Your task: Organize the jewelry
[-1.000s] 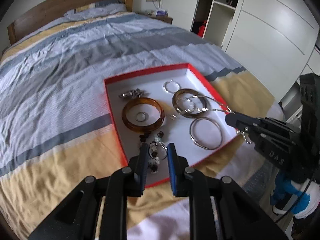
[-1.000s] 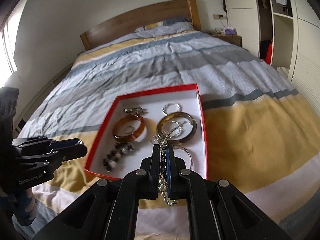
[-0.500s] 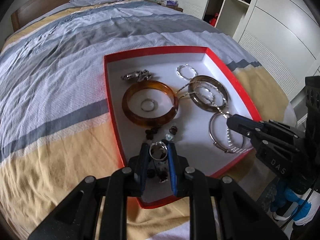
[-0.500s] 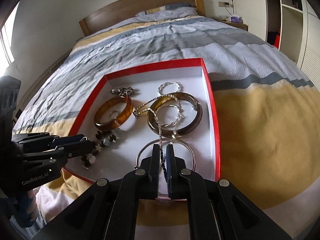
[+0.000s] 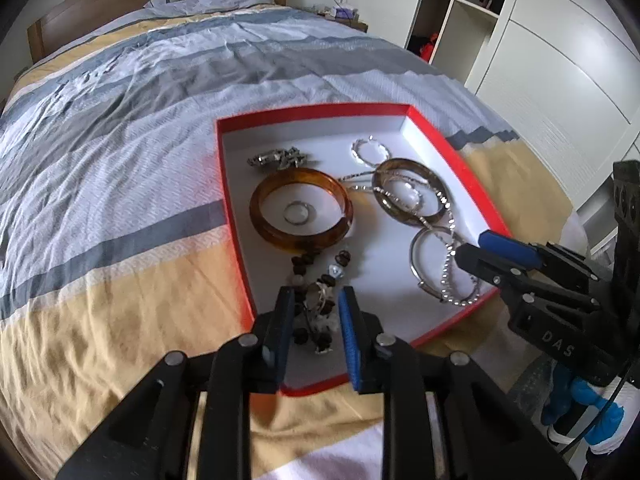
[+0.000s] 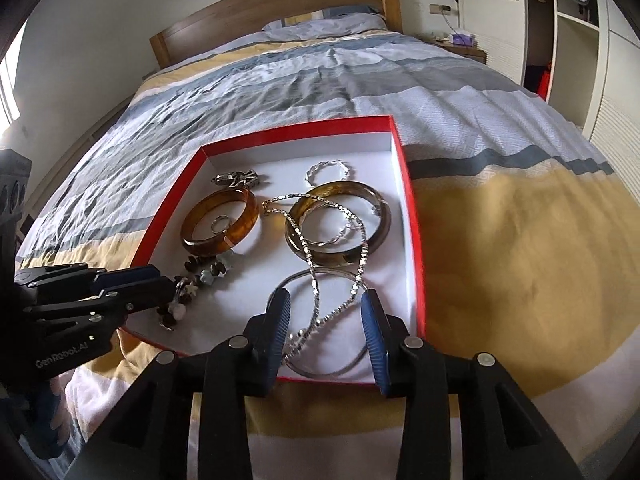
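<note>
A red box [image 5: 440,148] with a white floor lies on the bed and holds the jewelry. My left gripper [image 5: 316,300] is opening over its near corner; the dark beaded bracelet [image 5: 320,292] lies loose between the fingers, with no pad pressing on it. My right gripper [image 6: 326,308] is opening too. The silver chain [image 6: 340,308] lies slack between its fingers, across a silver bangle [image 6: 320,370] and a dark bangle [image 6: 376,216]. An amber bangle [image 5: 298,242] with a small ring [image 5: 297,213] inside it sits mid-box. The left gripper [image 6: 160,280] shows in the right wrist view, the right gripper [image 5: 476,248] in the left wrist view.
A brooch [image 5: 278,158] and a twisted silver hoop [image 5: 370,151] lie at the box's far end. The box rests near the foot of a striped duvet [image 5: 120,140]. A wooden headboard [image 6: 280,8] is at the back, and white wardrobes [image 5: 560,80] stand to the right.
Both grippers came down into the box and their jaws parted. The right one let go of the silver chain, which now lies in the box. The left one released the beaded bracelet.
</note>
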`<move>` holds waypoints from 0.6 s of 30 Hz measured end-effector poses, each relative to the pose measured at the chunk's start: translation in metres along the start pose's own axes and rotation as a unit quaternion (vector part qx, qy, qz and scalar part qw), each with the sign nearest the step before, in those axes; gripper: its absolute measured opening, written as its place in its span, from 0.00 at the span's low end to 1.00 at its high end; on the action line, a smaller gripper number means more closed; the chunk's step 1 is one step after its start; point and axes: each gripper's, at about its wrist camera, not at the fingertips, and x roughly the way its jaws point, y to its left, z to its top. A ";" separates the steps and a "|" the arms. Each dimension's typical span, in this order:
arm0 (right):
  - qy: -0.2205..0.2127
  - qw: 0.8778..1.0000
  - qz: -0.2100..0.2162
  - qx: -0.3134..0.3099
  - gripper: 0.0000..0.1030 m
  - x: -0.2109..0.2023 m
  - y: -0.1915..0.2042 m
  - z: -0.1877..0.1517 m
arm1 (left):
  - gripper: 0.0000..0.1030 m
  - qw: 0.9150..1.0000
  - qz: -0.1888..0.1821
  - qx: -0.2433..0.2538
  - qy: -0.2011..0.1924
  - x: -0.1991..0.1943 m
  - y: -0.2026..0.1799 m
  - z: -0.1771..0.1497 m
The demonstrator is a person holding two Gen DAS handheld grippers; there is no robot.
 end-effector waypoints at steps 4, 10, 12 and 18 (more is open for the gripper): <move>-0.013 1.000 -0.008 0.004 0.37 -0.020 0.001 0.000 | 0.26 1.000 -0.001 0.000 -0.013 -0.018 0.000 -0.002; -0.027 1.000 -0.013 -0.005 0.41 -0.048 0.019 -0.002 | 0.33 0.999 0.007 -0.005 -0.040 -0.055 0.007 -0.012; -0.029 0.999 -0.013 -0.010 0.43 -0.056 0.029 -0.004 | 0.36 0.999 0.015 -0.007 -0.051 -0.069 0.011 -0.017; -0.032 0.999 -0.008 -0.021 0.53 -0.073 0.064 -0.011 | 0.42 0.996 0.053 -0.027 -0.073 -0.107 0.036 -0.041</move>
